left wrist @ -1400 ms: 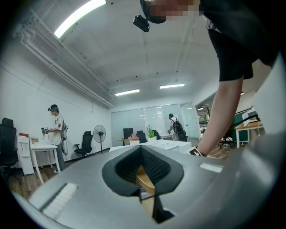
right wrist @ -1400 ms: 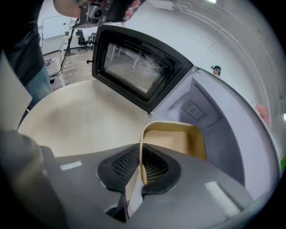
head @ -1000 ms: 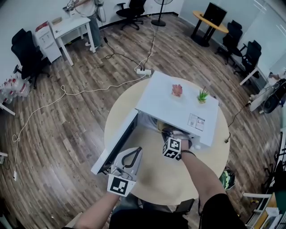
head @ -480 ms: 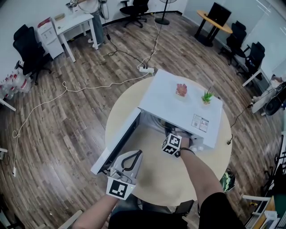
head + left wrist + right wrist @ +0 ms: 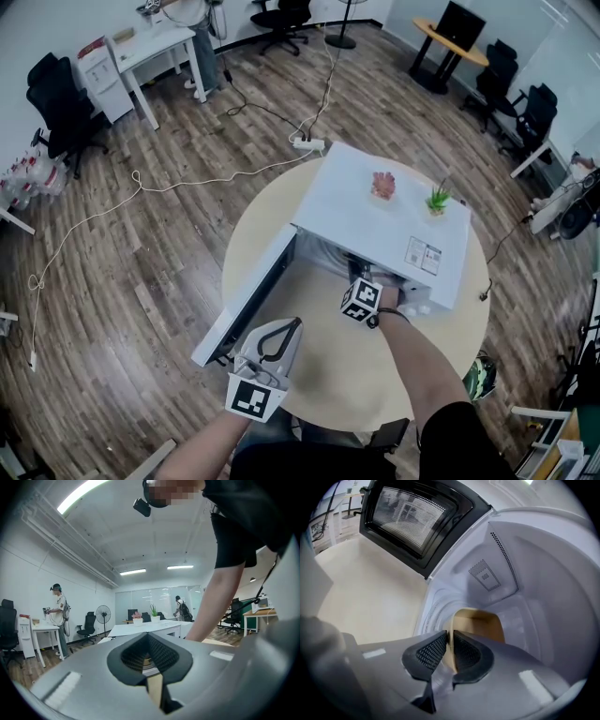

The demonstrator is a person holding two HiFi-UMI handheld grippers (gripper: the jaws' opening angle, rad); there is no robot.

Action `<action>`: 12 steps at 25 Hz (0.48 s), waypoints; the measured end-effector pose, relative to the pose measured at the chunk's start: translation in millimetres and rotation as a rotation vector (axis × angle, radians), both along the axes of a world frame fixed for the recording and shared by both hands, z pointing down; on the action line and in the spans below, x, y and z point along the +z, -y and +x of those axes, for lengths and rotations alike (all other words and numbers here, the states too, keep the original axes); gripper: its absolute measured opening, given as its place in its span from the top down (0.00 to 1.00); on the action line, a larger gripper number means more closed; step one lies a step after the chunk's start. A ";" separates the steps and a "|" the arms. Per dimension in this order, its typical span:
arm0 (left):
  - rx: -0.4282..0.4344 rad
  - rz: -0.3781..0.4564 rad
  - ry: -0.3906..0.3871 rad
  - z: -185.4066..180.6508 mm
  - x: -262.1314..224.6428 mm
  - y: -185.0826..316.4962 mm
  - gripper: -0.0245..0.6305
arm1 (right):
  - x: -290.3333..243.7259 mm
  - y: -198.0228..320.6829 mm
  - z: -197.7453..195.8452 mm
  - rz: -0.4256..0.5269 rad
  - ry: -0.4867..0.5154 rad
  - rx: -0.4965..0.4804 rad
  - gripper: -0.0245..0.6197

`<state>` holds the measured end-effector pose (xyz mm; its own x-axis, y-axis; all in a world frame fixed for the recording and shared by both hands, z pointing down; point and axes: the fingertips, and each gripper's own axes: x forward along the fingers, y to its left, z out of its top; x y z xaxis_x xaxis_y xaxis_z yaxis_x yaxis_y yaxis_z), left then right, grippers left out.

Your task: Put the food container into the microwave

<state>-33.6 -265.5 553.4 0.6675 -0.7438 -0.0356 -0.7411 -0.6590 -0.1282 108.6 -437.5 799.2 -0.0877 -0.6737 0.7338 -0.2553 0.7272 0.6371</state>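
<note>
Right tongs (image 5: 450, 633): ribbed black pads clamped on the thin tan rim of the food container (image 5: 480, 623), apparently resting inside the smooth white microwave (image 5: 520, 573) cavity. Left tongs (image 5: 147, 634): closed, empty, over the round beige desk (image 5: 323, 366).

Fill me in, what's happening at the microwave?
A person with a gripper in each hand is loading the microwave on the round table. Its door stands open. The right gripper reaches into the cavity, shut on the food container wall. The left gripper waits outside, shut and empty.
</note>
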 end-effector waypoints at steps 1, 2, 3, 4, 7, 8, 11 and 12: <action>0.002 0.002 0.002 0.5 0.0 -0.4 0.97 | -0.1 -0.1 0.3 0.003 -0.002 0.000 0.92; 0.004 0.003 0.004 1.4 0.4 -0.9 0.96 | -0.2 0.1 0.8 0.008 -0.004 0.001 0.92; 0.005 0.002 0.004 2.2 0.9 -1.7 0.96 | 0.1 0.3 1.5 0.012 -0.006 0.003 0.91; 0.007 0.002 0.002 2.9 1.2 -2.5 0.96 | 0.9 0.4 2.1 0.016 -0.007 0.008 0.90; 0.009 -0.002 -0.003 3.6 2.4 -5.1 0.97 | 5.0 -1.2 4.0 0.015 -0.006 0.028 0.76; 0.010 -0.005 -0.003 3.5 2.7 -5.7 0.96 | 5.2 -2.0 4.8 0.017 -0.003 0.040 0.75; 0.012 -0.011 -0.002 3.3 3.5 -6.6 0.96 | 0.7 -5.0 5.8 0.044 0.017 0.070 0.74; 0.013 -0.010 -0.002 3.5 3.9 -6.8 0.96 | -2.0 -7.2 5.7 0.059 0.023 0.076 0.74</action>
